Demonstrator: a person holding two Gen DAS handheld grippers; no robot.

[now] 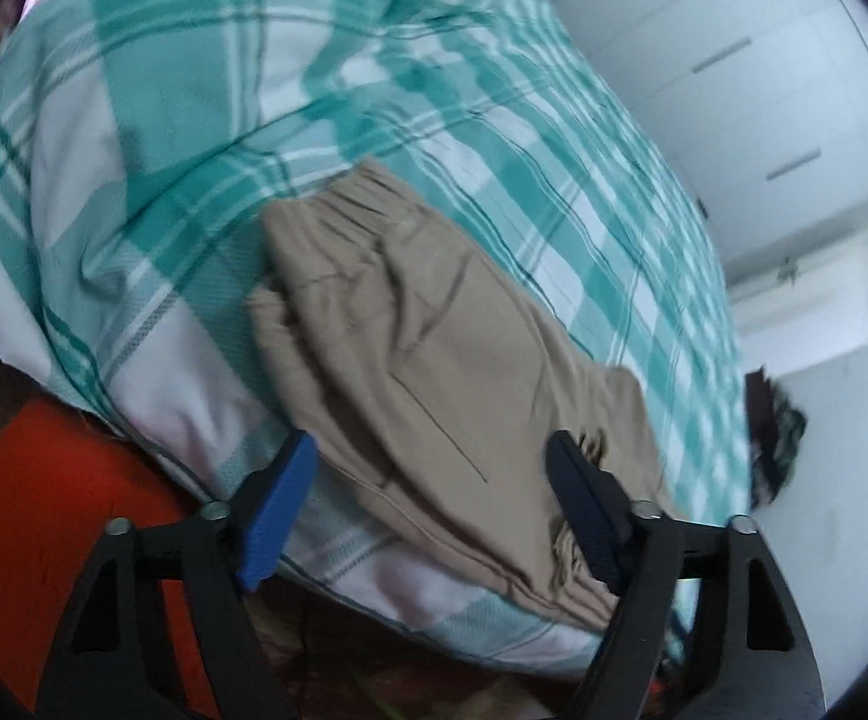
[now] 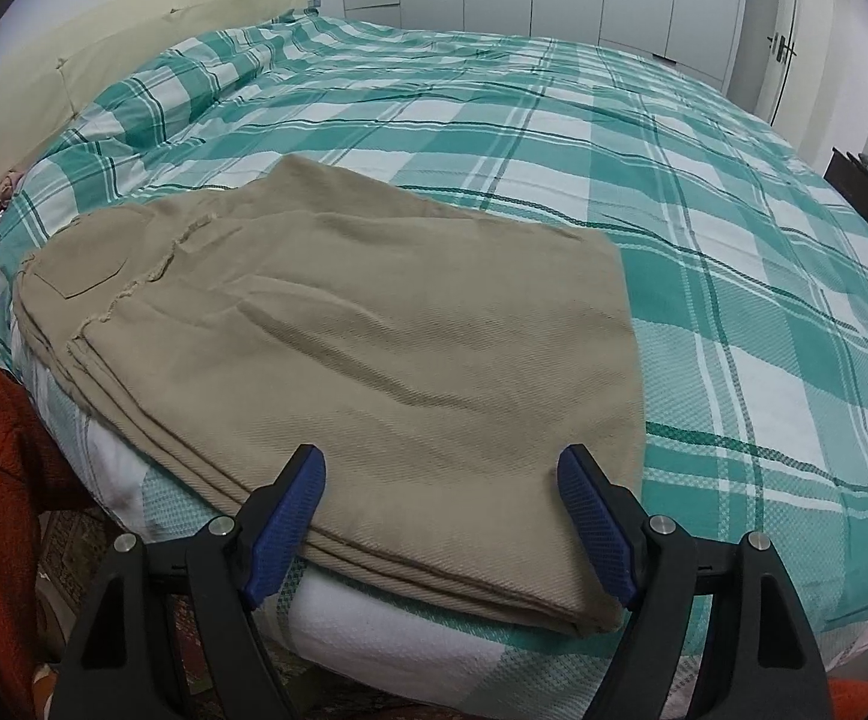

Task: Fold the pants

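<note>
The tan pants [image 2: 338, 324] lie folded in stacked layers on the green plaid bedspread [image 2: 644, 192], near the bed's front edge. The right claw [image 2: 443, 468] stands wide, holding nothing, just in front of the folded edge. The left claw [image 1: 434, 456] also stands wide and empty over the pants [image 1: 434, 348].

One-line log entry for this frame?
pants: folded, flat on bed near edge | left gripper: open, empty | right gripper: open, empty, over pants
</note>
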